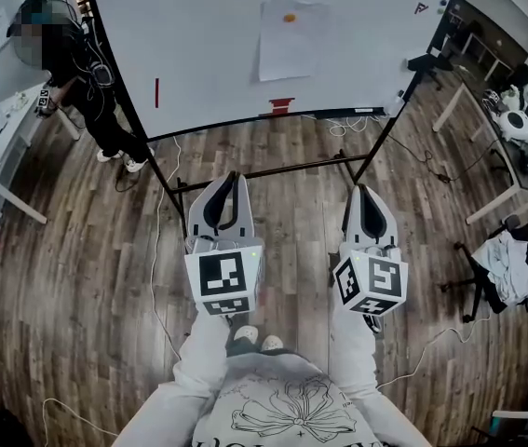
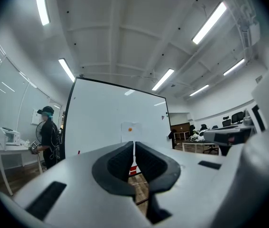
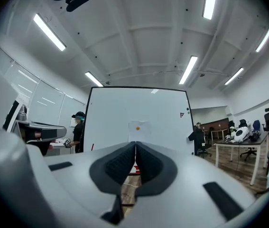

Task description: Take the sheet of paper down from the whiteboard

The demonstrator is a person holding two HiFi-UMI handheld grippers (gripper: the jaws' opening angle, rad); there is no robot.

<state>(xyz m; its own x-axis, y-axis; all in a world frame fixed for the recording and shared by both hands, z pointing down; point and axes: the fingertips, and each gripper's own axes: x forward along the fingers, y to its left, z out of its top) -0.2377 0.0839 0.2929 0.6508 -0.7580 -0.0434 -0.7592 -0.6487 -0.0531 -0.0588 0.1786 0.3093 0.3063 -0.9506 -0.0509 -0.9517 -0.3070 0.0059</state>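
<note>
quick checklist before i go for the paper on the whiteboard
1. Paper up on the whiteboard: ok, an orange magnet pins its top.
2. Left tongs open to grab: not ok, shut and empty.
3. Right tongs open to grab: not ok, shut and empty.
4. Tongs at the paper: not ok, both well short of the board.
5. Person at the board's left edge apart from the paper: ok.
6. Anything besides the magnet holding the paper: cannot tell.
</note>
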